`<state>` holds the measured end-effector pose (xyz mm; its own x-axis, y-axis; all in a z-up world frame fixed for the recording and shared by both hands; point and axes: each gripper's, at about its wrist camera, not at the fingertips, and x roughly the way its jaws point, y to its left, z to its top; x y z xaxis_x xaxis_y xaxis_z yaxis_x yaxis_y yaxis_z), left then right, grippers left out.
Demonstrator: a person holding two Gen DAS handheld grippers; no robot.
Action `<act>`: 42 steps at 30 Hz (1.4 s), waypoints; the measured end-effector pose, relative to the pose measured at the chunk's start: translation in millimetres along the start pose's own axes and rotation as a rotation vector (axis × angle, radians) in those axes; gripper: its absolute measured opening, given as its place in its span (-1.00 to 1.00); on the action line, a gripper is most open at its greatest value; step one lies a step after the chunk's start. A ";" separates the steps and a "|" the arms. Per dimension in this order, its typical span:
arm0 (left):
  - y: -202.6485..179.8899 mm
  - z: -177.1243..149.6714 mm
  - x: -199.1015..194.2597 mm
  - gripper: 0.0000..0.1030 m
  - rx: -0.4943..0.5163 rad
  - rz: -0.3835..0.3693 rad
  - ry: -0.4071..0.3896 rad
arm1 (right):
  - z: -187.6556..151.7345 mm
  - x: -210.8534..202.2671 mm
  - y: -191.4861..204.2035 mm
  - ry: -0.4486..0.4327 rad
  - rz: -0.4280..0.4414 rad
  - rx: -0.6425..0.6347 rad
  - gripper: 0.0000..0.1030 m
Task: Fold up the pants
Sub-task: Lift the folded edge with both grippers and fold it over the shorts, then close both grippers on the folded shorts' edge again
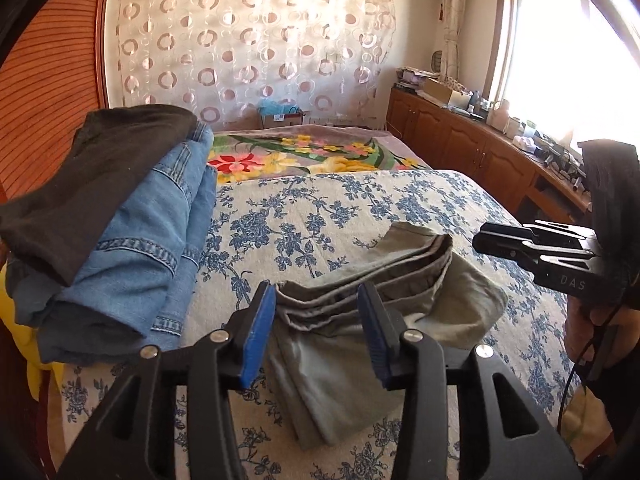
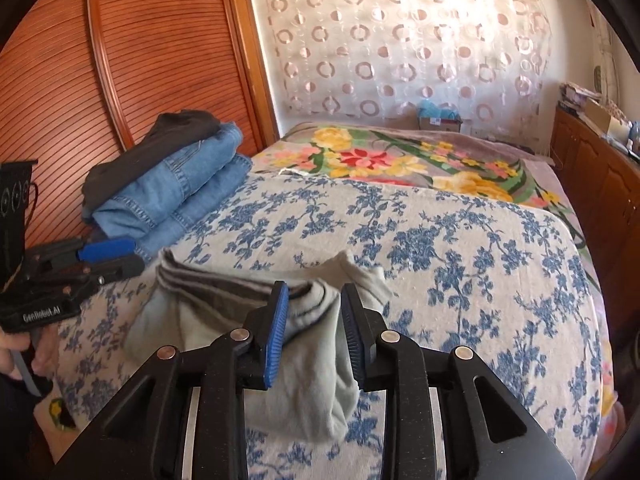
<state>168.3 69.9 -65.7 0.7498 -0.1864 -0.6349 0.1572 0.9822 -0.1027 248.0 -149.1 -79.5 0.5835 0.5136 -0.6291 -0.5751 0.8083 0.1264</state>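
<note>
On the bed's blue-flowered cover, right in front of you, lie the grey-green pants. They are folded into a thick bundle with many soft layers, and the stacked edges show like stripes along the far side. In the left wrist view the bundle's long side runs from about 7 o'clock near you up to 2 o'clock.

Your left gripper has its blue pads partly apart. The pants sit in the gap, but the pads do not press on them. Your right gripper is the same, with a narrower gap and nothing pinched.

At 10 o'clock of the pants, near but not touching, is a pile of folded clothes: blue jeans with a dark piece on top. Far back at 12 o'clock you can see a bright flower blanket and a curtain with rings. At 2 o'clock stands a wooden cabinet under the window. Nothing lies on top of the pants.
</note>
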 end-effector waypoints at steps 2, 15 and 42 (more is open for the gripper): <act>-3.5 -3.8 -2.5 -0.13 0.014 -0.006 0.000 | -10.2 -4.9 0.9 0.010 0.002 -0.007 -0.43; -14.7 -54.3 1.1 -0.12 0.024 -0.005 0.091 | -57.3 -7.5 -2.2 0.093 -0.008 -0.025 -0.10; -19.1 -86.8 -35.4 -0.94 0.038 -0.073 0.083 | -82.1 -47.2 -4.2 0.093 0.103 -0.009 -0.88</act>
<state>82.9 59.7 -107.8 0.6796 -0.2538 -0.6883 0.2349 0.9641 -0.1236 175.8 -200.4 -113.2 0.4657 0.5646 -0.6814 -0.6346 0.7498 0.1875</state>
